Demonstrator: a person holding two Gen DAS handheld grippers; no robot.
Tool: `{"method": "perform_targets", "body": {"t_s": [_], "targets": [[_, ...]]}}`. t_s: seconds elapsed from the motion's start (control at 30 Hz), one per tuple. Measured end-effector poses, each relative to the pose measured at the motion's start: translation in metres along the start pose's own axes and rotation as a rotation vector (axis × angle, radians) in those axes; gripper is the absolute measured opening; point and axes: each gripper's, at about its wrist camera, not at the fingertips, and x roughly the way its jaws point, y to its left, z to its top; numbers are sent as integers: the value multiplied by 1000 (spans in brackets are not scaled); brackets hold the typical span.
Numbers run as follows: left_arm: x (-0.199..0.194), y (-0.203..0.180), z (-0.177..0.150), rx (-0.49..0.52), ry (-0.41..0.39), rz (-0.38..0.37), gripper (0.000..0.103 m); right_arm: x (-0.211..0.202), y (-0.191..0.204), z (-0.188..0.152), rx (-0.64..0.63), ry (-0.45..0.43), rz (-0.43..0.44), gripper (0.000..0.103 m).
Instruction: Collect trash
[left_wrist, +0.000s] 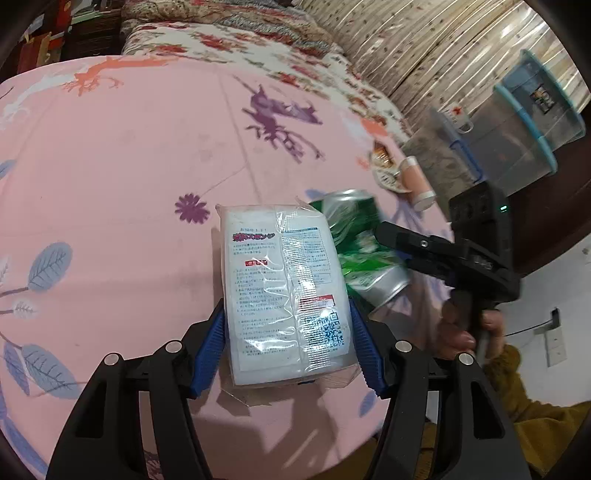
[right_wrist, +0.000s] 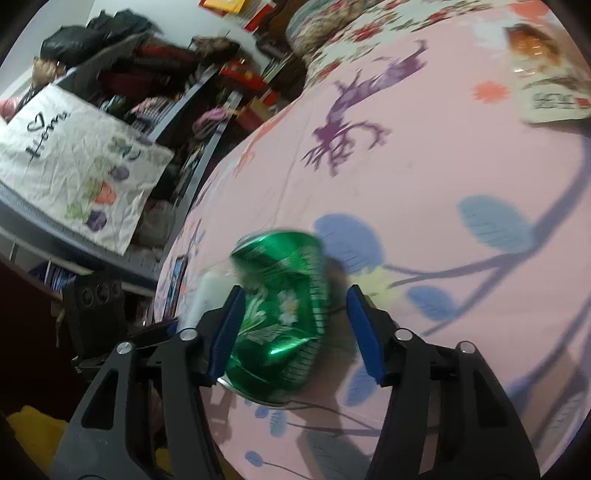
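left gripper (left_wrist: 286, 343) clamping white packet (left_wrist: 286, 291); right gripper (right_wrist: 293, 336) apart around green can (right_wrist: 282, 314), one pad seemingly touching; centring before squeezing.

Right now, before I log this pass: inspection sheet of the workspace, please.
Surface: pink bedsheet with leaf and flower print, flat.
Job's things: white sponge pack in clear printed wrap; crushed green metal can lying on its side beside it.
Clutter: opened printed snack wrapper; small pink cylinder with white ends; clear plastic storage boxes with blue rims.
Grippers: left claw clamped on the pack; right claw open around the can, one pad touching, the other apart.
Cables: nothing seen on the bed; thin dark lead by the wall fitting.
Surroundings: folded floral quilts; crowded shelves with a white tote bag.
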Motion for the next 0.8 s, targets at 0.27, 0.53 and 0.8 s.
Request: {"method": "perform_targets", "body": {"t_s": [0.27, 0.53, 0.8], "targets": [[11, -9, 1, 45, 9, 40, 59, 13, 5, -13, 59, 20, 127, 31], [9, 0, 6, -17, -4, -51, 59, -19, -31, -27, 245, -68, 208, 21], [10, -13, 7, 10, -8, -76, 59, -58, -42, -40, 281, -159, 175, 21]]}}
